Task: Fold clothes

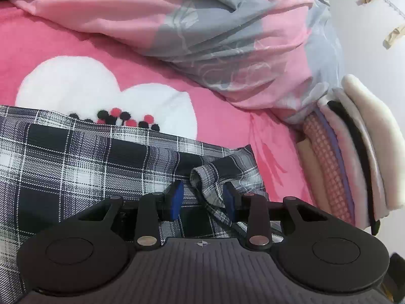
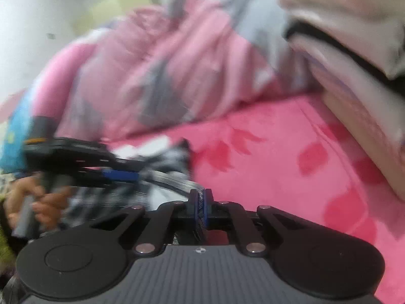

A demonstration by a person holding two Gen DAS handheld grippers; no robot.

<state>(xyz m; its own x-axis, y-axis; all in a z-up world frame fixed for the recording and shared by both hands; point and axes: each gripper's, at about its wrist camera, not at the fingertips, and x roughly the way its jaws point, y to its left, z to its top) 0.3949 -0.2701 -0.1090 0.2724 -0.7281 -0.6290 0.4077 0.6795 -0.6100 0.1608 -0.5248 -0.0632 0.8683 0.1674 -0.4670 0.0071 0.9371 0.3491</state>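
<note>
- Right now the right gripper [image 2: 201,204] has its two blue pads pressed together on a thin fold of the plaid garment [image 1: 76,157], the striped weave showing in the slit between them; the cloth runs from that pinch away to the left of the right wrist view
- The left gripper [image 1: 203,195] stands partly open, its jaws apart, with a rumpled corner of the same garment bunched between the pads; whether those pads press on the cloth cannot be told from the left wrist view, as a gap shows on the left side of the bunch
- In the right wrist view the left gripper [image 2: 121,174] shows from the side, blurred, with the person's hand [image 2: 30,202] around its handle, just beside the cloth the right one pinches, so both hands sit at the same end of the garment
- The garment's long axis stretches from the two grippers to the left across the pink blanket [image 1: 227,116], lying mostly flat there; the judgement is that the coming fold turns on carrying this held end over along that line
- To the right, close by, a stack of folded clothes [image 1: 354,157] stands against the white wall [image 1: 372,38], near enough to catch a wide swing of the right hand
- Farther off, a crumpled pink and grey quilt [image 1: 202,25] lies heaped across the far side of the blanket, well apart from the garment, not in the way of a leftward fold
</note>
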